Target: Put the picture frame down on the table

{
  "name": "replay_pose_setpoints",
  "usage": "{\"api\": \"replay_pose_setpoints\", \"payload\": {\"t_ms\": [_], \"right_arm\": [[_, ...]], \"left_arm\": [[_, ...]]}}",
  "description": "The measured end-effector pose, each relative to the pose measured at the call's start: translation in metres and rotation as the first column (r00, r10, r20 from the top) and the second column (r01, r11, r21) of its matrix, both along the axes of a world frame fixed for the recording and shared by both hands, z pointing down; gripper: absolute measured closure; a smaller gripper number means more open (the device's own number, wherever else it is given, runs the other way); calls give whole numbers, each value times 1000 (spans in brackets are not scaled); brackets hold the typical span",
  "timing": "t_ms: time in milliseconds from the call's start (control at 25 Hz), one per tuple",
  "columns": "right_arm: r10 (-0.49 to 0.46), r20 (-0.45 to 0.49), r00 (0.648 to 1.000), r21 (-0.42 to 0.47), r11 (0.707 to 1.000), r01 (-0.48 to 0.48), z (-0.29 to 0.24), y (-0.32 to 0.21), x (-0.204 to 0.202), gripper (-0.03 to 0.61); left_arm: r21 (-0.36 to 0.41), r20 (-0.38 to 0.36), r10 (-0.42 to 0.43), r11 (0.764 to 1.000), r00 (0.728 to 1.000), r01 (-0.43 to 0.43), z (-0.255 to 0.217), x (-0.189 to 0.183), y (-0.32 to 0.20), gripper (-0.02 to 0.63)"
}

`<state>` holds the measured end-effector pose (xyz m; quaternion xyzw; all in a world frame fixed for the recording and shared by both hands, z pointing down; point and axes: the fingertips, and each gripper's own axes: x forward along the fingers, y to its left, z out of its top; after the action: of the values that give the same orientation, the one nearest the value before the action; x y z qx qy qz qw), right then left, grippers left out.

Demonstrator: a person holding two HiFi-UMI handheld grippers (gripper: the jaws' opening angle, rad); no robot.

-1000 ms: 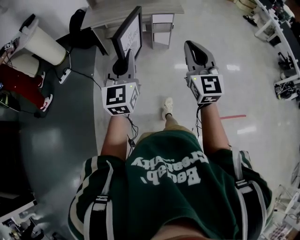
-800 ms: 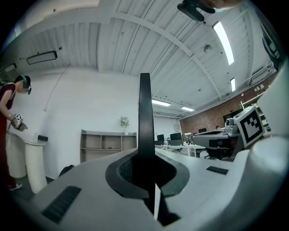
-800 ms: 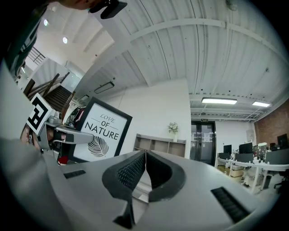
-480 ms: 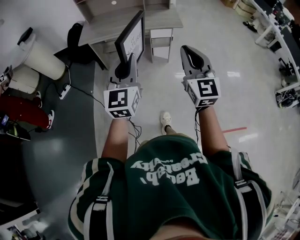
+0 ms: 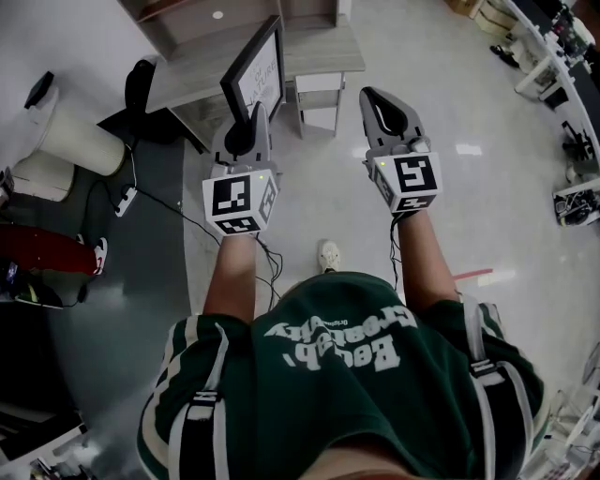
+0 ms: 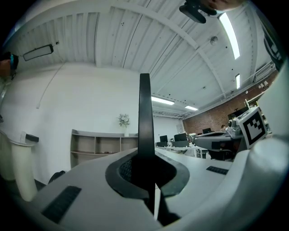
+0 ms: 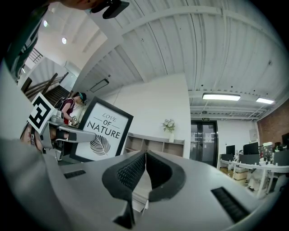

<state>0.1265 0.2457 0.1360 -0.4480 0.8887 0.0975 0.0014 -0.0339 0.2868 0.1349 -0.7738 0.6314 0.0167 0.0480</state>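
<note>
A black picture frame (image 5: 255,75) with a white print reading "LOVE OF NATURE" stands upright, held by its lower edge in my left gripper (image 5: 251,117), which is shut on it. In the left gripper view the frame's edge (image 6: 144,117) rises as a thin black bar out of the closed jaws. The frame's face (image 7: 103,133) shows at the left of the right gripper view. My right gripper (image 5: 380,98) is held level beside it, shut with nothing between its pads (image 7: 135,169). The grey table (image 5: 323,52) lies just ahead, beyond both grippers.
A white drawer unit (image 5: 317,94) stands under the table. White bins (image 5: 80,136), a black chair (image 5: 141,84) and floor cables (image 5: 159,202) are at the left. A shelf unit (image 5: 187,9) stands behind the table. Desks (image 5: 562,56) line the right side.
The person has stepped forward, so the table has come nearer and lower in the head view. Both grippers keep their pose, the left still holding the frame.
</note>
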Motion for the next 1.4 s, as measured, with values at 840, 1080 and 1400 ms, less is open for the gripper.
{"api": "replay_pose_setpoints", "payload": {"t_ms": [840,1080,1400], "right_arm": [[-29,48,998,-35,999,31,11,-147,28,543],[-9,53,999,-35,999,10,10,-179,24,543],[-12,56,998,-39,999,14,22,-235,5,543]], "left_arm": [[-20,8,5,1000,1000,-5,7,40,-146,588],[-18,-17,19,1000,1000,-20,7,36,-177,586],[-28,-22,54,998,998,-55,25,25,-239,588]]}}
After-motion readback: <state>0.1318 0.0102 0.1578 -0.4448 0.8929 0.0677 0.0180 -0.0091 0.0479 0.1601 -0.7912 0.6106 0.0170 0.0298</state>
